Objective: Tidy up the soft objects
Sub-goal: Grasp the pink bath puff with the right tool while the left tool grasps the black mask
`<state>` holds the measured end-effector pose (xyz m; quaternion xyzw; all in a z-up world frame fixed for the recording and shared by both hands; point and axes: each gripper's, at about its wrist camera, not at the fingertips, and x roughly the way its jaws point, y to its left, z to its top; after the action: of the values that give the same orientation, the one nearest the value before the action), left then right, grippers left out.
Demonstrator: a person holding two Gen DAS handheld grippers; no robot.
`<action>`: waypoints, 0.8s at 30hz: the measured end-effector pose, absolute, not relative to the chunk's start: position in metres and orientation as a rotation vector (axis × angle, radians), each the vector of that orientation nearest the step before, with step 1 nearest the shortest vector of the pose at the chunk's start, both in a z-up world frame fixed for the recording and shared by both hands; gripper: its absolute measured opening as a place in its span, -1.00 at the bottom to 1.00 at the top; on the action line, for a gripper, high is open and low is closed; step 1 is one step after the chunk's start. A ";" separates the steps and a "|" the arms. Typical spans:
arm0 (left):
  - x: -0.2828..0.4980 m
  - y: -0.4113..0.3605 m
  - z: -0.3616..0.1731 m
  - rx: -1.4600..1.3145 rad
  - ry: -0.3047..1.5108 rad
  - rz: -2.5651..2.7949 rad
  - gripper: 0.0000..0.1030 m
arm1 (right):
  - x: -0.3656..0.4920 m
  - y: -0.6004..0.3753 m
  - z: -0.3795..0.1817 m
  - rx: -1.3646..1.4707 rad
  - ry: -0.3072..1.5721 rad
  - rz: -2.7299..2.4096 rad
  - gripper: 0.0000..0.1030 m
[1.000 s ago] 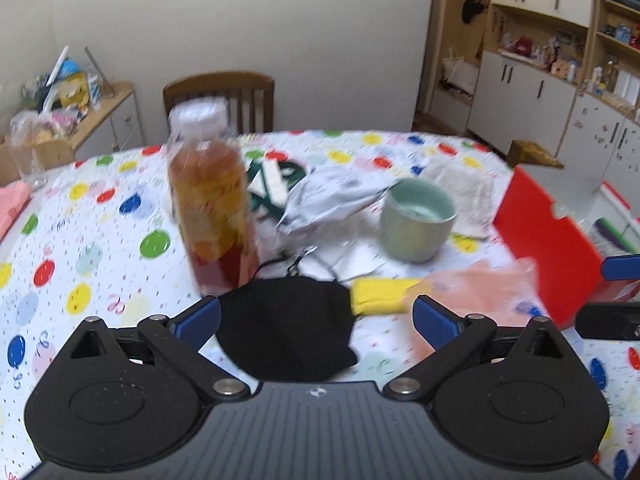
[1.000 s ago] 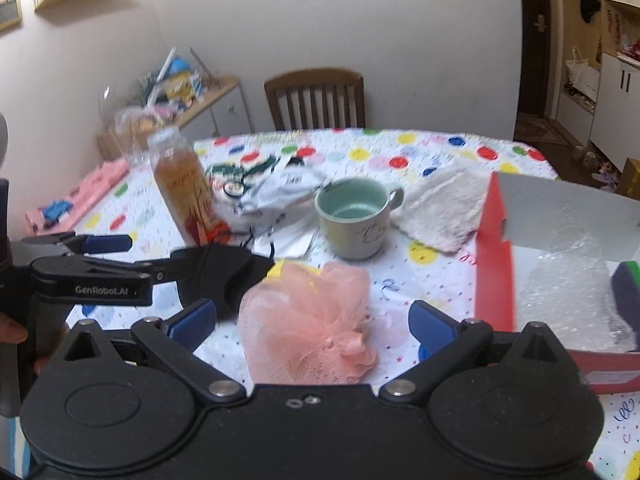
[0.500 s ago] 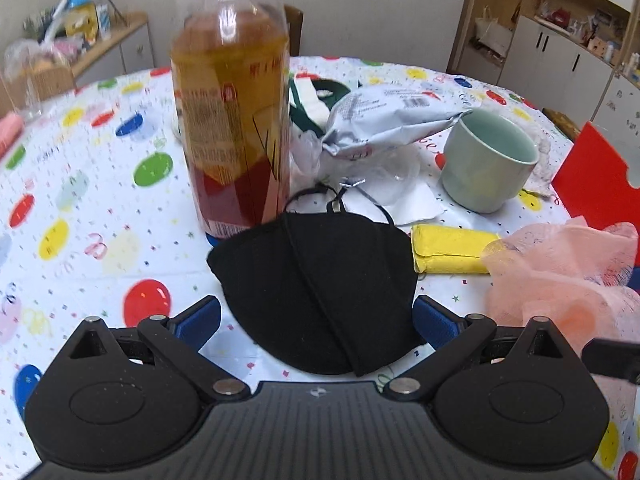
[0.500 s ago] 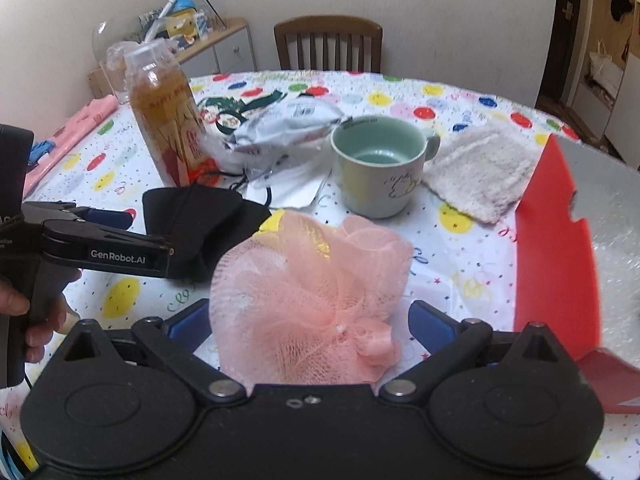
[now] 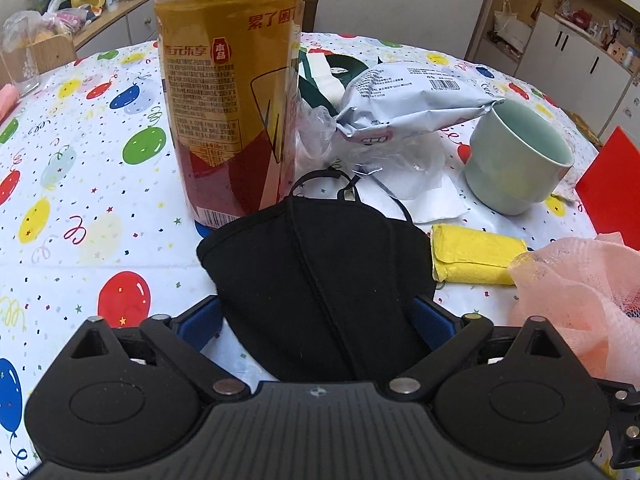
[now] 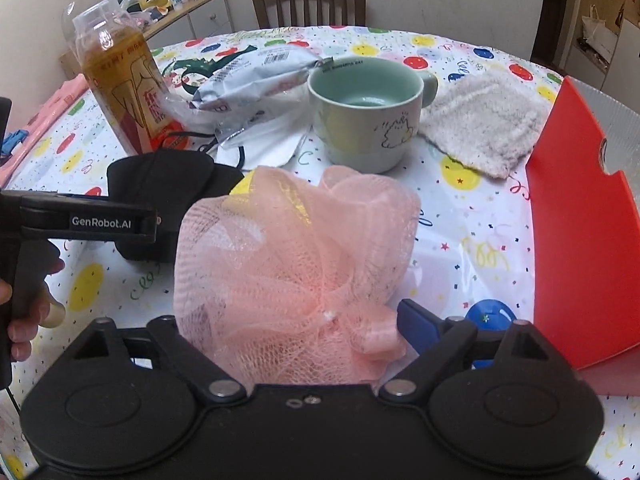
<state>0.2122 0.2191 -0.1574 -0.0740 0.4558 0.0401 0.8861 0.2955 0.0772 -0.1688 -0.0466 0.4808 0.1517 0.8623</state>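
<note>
A black face mask (image 5: 320, 280) lies on the balloon-print tablecloth between the wide-open jaws of my left gripper (image 5: 316, 320); it also shows in the right wrist view (image 6: 168, 176). A pink mesh bath puff (image 6: 296, 264) sits between the open jaws of my right gripper (image 6: 296, 320); its edge shows in the left wrist view (image 5: 580, 296). A yellow folded cloth (image 5: 476, 254) lies between mask and puff. A beige towel (image 6: 486, 124) lies further back.
A tea bottle (image 5: 230, 88) stands just behind the mask. A silver snack bag (image 5: 404, 100) and a green mug (image 6: 366, 114) sit mid-table. A red box (image 6: 584, 216) stands on the right. A wooden chair (image 6: 308, 2) is at the far edge.
Both grippers have moved forward and down. The mask now lies between the left jaws and the puff between the right jaws. Both stay open.
</note>
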 end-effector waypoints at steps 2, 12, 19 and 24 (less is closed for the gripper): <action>0.213 0.218 -0.157 -0.143 0.947 0.088 0.75 | 0.296 0.077 -0.169 -0.097 1.010 0.318 0.62; 0.206 0.214 -0.152 -0.095 0.931 0.090 -0.13 | 0.291 0.077 -0.164 -0.096 1.007 0.330 0.15; 0.198 0.205 -0.143 -0.093 0.903 0.059 -0.54 | 0.285 0.071 -0.157 -0.089 0.998 0.320 -0.24; 0.190 0.205 -0.135 -0.124 0.879 0.047 -0.61 | 0.280 0.060 -0.147 -0.055 0.967 0.306 -0.32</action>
<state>0.1899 0.2048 -0.1352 -0.0598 0.4250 0.0226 0.9029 0.2801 0.0605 -0.1465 -0.0262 0.4628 0.1466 0.8739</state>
